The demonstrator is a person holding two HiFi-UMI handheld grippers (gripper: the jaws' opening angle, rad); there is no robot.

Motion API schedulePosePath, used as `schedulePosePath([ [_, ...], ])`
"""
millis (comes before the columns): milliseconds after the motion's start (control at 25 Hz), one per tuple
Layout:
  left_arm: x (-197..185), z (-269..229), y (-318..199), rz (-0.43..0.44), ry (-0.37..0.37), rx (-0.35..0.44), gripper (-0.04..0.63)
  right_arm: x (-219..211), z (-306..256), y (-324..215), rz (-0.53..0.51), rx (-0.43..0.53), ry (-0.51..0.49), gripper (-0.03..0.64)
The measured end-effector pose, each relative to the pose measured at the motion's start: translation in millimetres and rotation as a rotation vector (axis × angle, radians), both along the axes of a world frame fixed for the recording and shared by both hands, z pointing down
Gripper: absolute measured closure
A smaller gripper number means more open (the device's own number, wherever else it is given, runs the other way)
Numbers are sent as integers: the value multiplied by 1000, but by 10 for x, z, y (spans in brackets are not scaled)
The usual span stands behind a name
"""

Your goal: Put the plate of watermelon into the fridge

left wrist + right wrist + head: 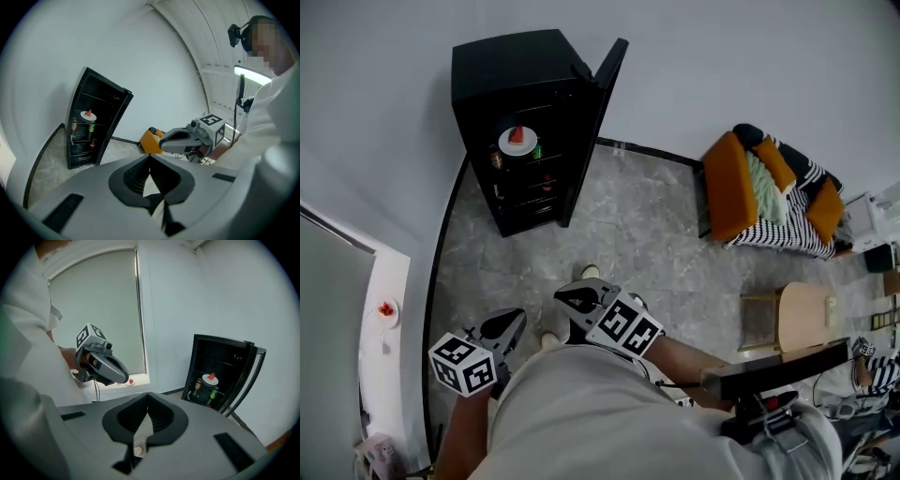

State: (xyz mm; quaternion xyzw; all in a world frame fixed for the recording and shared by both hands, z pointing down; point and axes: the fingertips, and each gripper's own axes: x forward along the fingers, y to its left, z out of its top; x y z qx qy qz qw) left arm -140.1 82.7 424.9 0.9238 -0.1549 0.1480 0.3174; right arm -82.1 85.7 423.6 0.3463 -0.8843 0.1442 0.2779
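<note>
The black fridge [520, 122] stands against the wall with its door [598, 98] swung open. A white plate with a red watermelon wedge [517, 141] rests on its upper shelf, also seen as the plate [88, 115] in the left gripper view and the plate [210, 378] in the right gripper view. My left gripper [508, 323] and right gripper [579, 298] are held close to the person's body, well short of the fridge. Both point toward it. The left gripper [150, 159] has its jaws together with nothing between them. The right gripper [148, 401] is likewise shut and empty.
Bottles and cans [497, 159] stand on the fridge's lower shelves. An orange chair with striped cloth [769, 192] sits at the right, a wooden stool [792, 319] nearer. A white window sill [386, 309] at the left carries a small dish with something red.
</note>
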Motion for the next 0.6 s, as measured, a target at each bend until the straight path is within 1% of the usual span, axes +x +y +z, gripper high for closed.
schedulePosePath([
  [320, 93, 107, -46, 9, -22, -12, 583, 52, 1, -58, 5, 2, 1, 601],
  [600, 159, 190, -81, 21, -66, 13, 583, 152, 37, -75, 15, -6, 1, 601],
])
